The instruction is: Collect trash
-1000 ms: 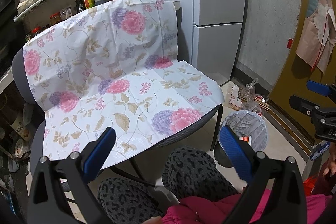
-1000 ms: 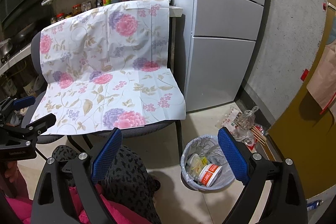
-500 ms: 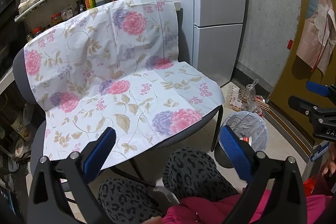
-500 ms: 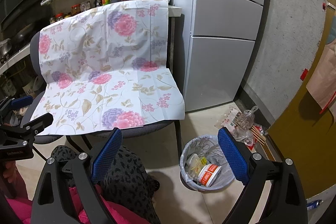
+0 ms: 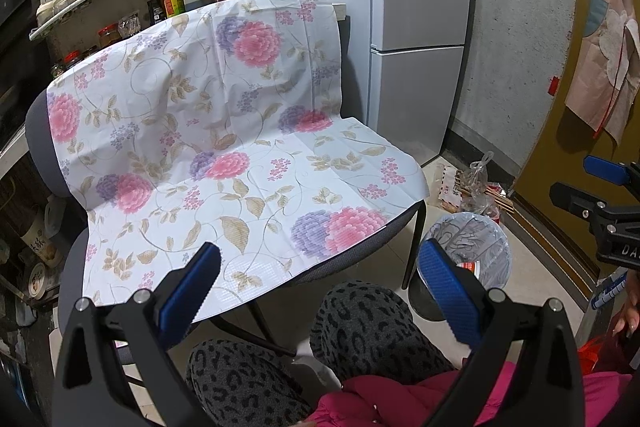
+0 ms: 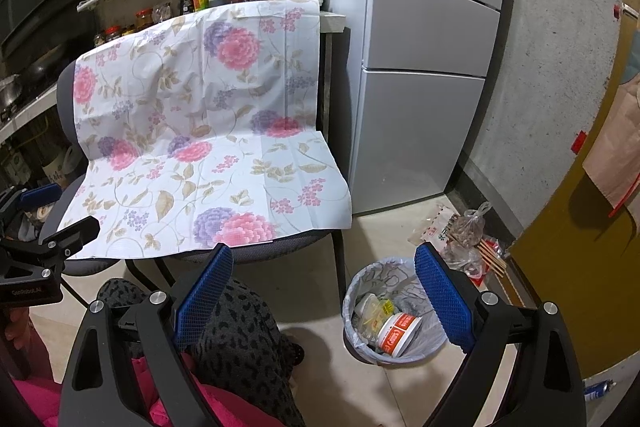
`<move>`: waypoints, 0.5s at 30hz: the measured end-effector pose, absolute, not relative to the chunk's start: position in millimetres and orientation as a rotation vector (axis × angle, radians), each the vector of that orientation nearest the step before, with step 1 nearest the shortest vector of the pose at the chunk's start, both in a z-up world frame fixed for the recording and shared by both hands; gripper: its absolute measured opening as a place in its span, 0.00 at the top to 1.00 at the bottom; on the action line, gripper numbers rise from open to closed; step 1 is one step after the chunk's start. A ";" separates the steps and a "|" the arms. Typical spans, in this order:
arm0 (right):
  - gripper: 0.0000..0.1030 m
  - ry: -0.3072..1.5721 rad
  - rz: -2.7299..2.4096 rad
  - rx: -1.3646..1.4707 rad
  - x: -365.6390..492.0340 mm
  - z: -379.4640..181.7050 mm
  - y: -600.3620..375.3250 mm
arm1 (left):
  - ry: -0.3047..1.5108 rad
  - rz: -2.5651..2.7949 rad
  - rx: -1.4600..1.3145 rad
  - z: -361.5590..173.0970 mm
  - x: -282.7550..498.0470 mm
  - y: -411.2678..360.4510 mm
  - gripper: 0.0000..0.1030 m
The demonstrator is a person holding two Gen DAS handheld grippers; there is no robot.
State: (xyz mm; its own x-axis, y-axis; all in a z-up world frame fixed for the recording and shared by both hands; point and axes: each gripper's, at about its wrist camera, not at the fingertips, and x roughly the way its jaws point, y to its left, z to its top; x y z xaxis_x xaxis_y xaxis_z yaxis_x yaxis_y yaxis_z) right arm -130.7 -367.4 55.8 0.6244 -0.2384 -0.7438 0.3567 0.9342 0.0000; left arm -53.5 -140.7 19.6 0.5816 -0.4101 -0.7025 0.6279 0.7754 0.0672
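Trash bin holds wrappers; both grippers, left gripper and right gripper, spread, empty. Next likely: floor litter beside fridge.

The floral sheet over the chair lies bare, open to reach from above and in front; the person's knees crowd the space just before its front edge; the trash bin stands on the floor right of the chair leg, its mouth unobstructed from above; the fridge walls off the far side; bags and skewers clutter the floor behind the bin
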 end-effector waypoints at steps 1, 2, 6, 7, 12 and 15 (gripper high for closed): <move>0.11 0.830 -0.344 0.153 -130.7 55.9 -367.4 | 0.727 -0.619 0.326 20.0 -53.3 -140.7 0.06; 0.11 0.830 -0.343 0.152 -130.7 55.8 -367.8 | 0.727 -0.619 0.326 19.7 -53.4 -140.7 0.06; 0.11 0.830 -0.342 0.151 -130.6 55.6 -368.4 | 0.727 -0.618 0.326 19.7 -53.4 -140.3 0.06; 0.11 0.831 -0.343 0.152 -130.5 55.5 -368.5 | 0.726 -0.619 0.326 20.3 -52.5 -139.9 0.06; 0.11 0.830 -0.342 0.152 -130.5 55.5 -368.8 | 0.724 -0.618 0.329 20.0 -52.5 -139.3 0.06; 0.11 0.831 -0.342 0.152 -130.3 54.9 -368.4 | 0.712 -0.616 0.325 22.1 -49.9 -137.5 0.06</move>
